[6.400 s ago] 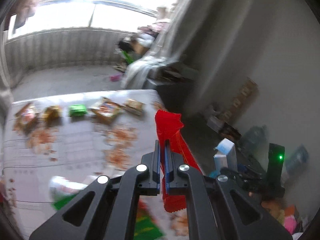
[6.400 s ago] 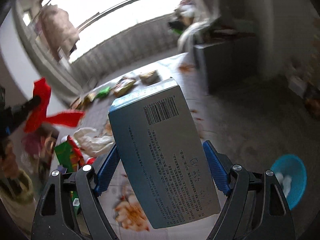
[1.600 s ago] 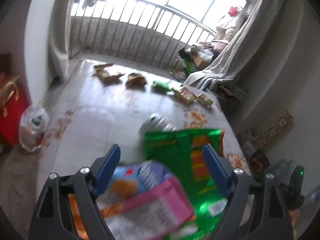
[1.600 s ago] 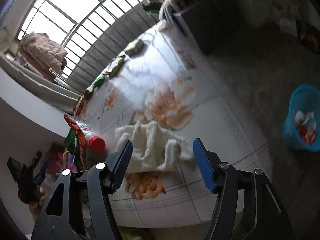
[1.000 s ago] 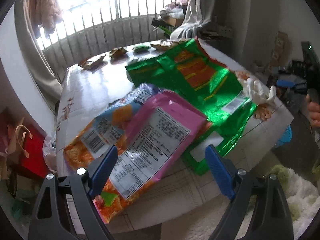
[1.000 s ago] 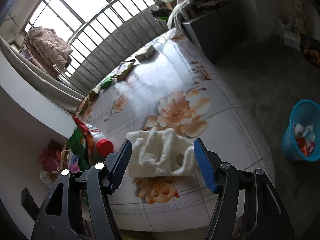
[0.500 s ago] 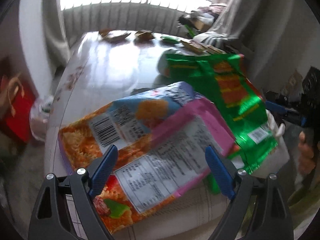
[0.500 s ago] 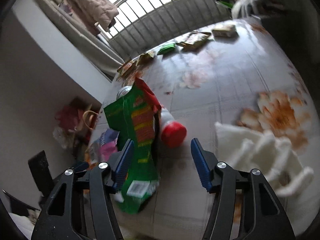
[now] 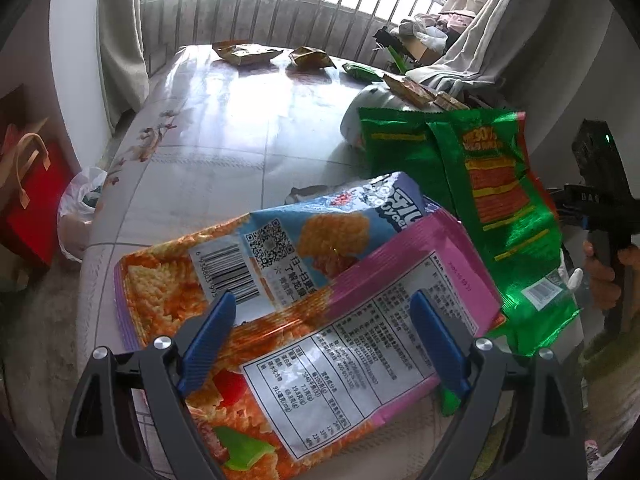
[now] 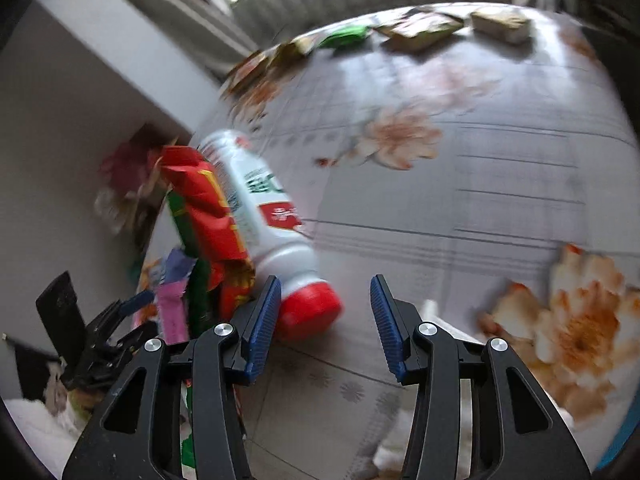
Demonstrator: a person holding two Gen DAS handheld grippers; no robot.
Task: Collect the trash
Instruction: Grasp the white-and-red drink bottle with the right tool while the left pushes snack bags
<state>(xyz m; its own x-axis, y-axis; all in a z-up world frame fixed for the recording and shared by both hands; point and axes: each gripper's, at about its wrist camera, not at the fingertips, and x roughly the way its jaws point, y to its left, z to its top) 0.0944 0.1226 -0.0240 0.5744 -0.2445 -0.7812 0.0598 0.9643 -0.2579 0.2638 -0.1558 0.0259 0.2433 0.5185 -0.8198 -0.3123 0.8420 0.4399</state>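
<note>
My left gripper point(image 9: 322, 340) is open over an orange, blue and pink snack bag point(image 9: 288, 304) that lies flat at the table's near edge, between the fingers. A green and red chip bag point(image 9: 480, 192) stands just right of it. My right gripper point(image 10: 324, 320) is open, its fingers on either side of the red cap point(image 10: 308, 312) of a white bottle point(image 10: 260, 208) lying on its side. The same chip bag point(image 10: 204, 216) leans against the bottle's left side. A crumpled white tissue point(image 10: 440, 320) lies behind the right fingers.
The table point(image 10: 460, 168) has a grey floral cloth. Several small snack wrappers point(image 9: 248, 50) lie in a row at its far edge. A red bag point(image 9: 24, 200) and a white plastic bag point(image 9: 78, 216) stand on the floor at left. Balcony railing point(image 9: 260, 12) is behind.
The right gripper swung left off the white tissue and closed in on the bottle's red cap. The left gripper moved closer over the snack bag. Earlier, both let go of a red wrapper and a blue box.
</note>
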